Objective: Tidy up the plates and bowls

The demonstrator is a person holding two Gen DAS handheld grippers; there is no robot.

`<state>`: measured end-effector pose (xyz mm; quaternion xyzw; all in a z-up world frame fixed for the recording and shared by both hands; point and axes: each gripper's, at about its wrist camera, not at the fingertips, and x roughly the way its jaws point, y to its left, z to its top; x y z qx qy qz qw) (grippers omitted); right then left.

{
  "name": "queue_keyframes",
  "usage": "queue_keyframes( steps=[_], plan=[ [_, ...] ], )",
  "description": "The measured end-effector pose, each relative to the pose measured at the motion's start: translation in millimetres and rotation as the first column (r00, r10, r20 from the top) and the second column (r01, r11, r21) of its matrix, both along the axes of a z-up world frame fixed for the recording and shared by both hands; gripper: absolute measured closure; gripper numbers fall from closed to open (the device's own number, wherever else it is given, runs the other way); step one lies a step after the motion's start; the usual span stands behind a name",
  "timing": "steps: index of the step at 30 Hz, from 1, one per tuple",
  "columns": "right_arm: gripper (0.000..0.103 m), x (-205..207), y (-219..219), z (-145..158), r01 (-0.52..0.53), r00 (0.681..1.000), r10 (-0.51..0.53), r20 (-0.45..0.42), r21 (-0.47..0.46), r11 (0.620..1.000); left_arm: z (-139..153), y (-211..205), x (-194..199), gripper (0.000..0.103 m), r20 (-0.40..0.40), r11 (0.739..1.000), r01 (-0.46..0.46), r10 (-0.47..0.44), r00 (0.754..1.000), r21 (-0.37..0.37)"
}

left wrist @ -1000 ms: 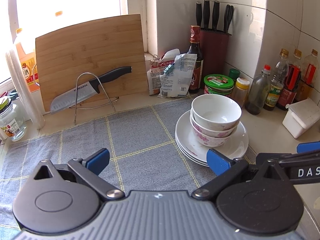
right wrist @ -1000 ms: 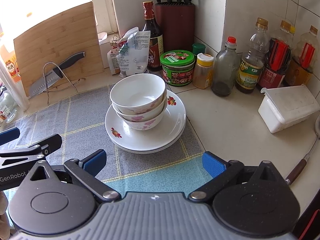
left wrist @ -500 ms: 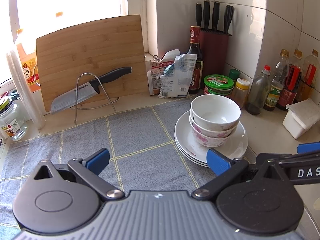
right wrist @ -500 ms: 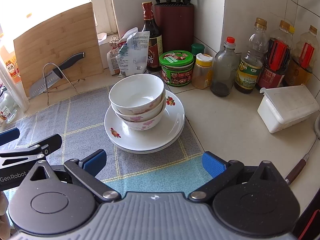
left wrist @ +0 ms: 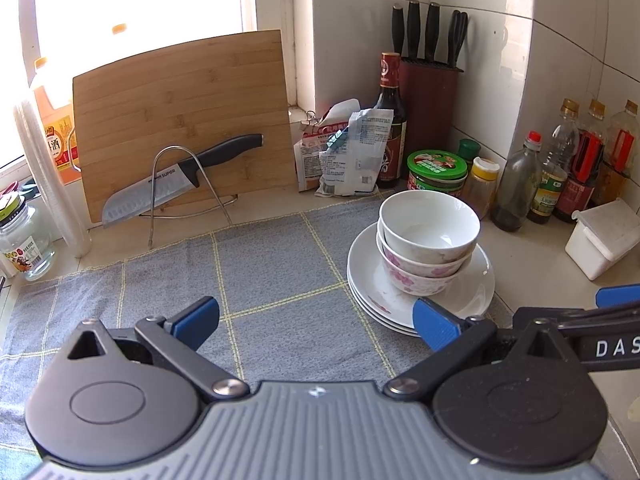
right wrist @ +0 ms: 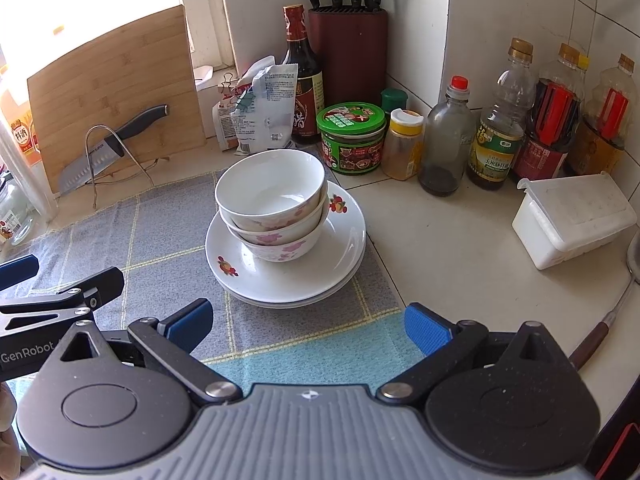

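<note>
Right wrist view: top bowl [right wrist: 269, 186] hides the lower bowls' [right wrist: 280, 236] insides.

Both tools sit side by side — the left hand-held gripper [left wrist: 316, 318] has its blue-padded fingers spread wide, gripping nothing, and the right hand-held gripper [right wrist: 307, 322] is likewise spread and unloaded.

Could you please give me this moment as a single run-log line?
left gripper: open, empty | right gripper: open, empty | bowls: nested on plates | plates: stacked on cloth
</note>
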<state>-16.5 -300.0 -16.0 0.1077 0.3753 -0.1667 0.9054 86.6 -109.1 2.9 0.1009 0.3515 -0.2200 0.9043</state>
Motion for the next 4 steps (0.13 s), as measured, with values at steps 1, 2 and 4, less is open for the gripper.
queue_keyframes(
  steps=[1,2,4],
  plan=[
    [0.000,-0.1,0.1,0.0,0.000,1.000,0.000,0.000,0.001,1.000,0.0,0.1,0.1,0.001,-0.001,1.000,0.000,0.000,1.000,0.000],
    [0.000,-0.2,0.4,0.1,0.001,1.000,-0.001,0.001,-0.001,1.000,0.1,-0.1,0.2,0.001,-0.001,1.000,0.000,0.000,1.000,0.000],
    [0.000,-0.2,0.3,0.1,0.001,1.000,-0.001,0.000,-0.002,1.000,0.1,0.3,0.0,0.001,0.001,1.000,0.002,-0.002,1.000,0.001]
  ],
)
